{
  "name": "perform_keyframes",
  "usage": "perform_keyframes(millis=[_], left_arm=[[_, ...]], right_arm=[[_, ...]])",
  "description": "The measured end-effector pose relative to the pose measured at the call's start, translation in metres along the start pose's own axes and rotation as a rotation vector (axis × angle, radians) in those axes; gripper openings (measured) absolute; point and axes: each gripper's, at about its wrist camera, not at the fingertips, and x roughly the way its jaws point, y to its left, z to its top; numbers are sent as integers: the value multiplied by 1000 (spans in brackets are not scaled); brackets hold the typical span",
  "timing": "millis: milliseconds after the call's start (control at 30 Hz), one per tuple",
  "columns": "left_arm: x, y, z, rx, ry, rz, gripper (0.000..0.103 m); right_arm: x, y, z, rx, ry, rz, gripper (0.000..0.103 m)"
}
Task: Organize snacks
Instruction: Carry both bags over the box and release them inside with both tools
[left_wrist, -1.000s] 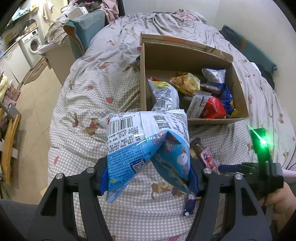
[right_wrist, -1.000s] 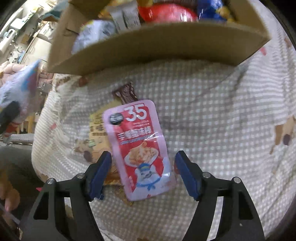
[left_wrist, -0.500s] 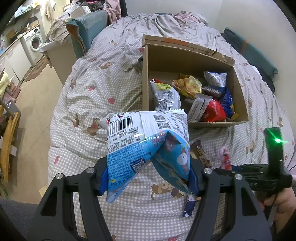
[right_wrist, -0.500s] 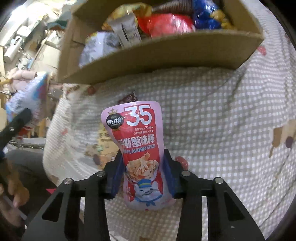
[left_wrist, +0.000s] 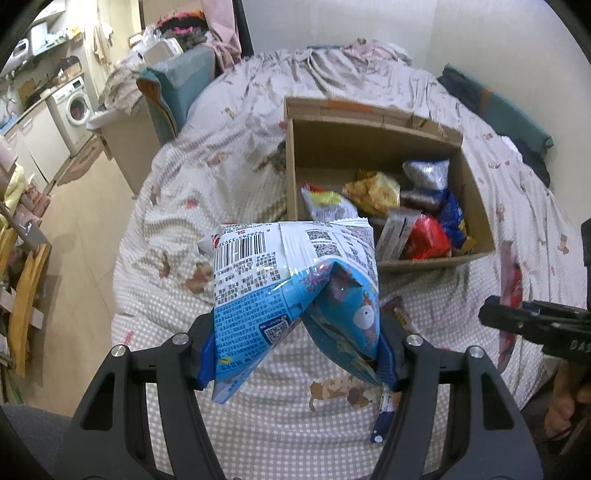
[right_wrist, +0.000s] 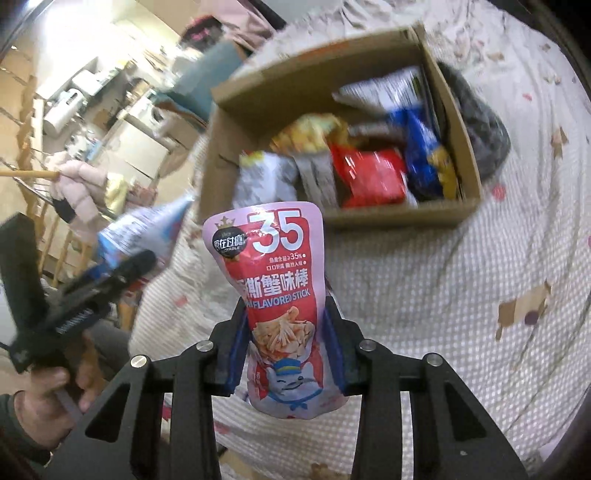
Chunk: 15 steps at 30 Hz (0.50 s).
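We note a bed (left_wrist: 236, 177) under a checked cover, and on it an open cardboard box (left_wrist: 373, 147), upright, flaps up.

Left gripper (left_wrist: 295, 354): pointed steeply down over the near part of the bed, short of the box. Its jaws are clamped on a blue-and-white snack bag (left_wrist: 291, 280); the bag is folded between the pads, barcode side up, and is off the cover. In the right wrist view this gripper appears at the left edge, with the hand (right_wrist: 55, 387) that grips its handle.

Right gripper (right_wrist: 286, 354): also angled downward, held above the cover in front of the box's near wall. Its jaws are pressed on a pink-and-red pouch (right_wrist: 277, 295) marked "35"; the pouch stands upright between the pads, clear of the bed. In the left wrist view the pouch is seen edge-on at the far right.

Box contents, as far as we can tell: a red packet (right_wrist: 373, 177) near the front wall, a blue packet (right_wrist: 421, 155) to its right, a yellow bag (right_wrist: 306, 133) behind, a silver-white bag (right_wrist: 258, 177) at the left, a silver bag (left_wrist: 424, 173) at the back. They lie loosely heaped, touching one another.

On the cover beside the left gripper lies a small dark wrapper (left_wrist: 400, 317), partly hidden.
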Motion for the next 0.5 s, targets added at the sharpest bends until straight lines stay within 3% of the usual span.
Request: perform_keyframes(millis=[200,333,500], left_arm=[[-14,-2,24,-4,-47,-18,62],[-13,-9,46,20,-78,-4,62],[-6,-20,75,43,-113,-12,62]], right_arm=[[-27,9,23,-7,-138,39,39],[-33,7,42,5,-201,-14,39],[-41,-6,67,88,-269,-16,39]])
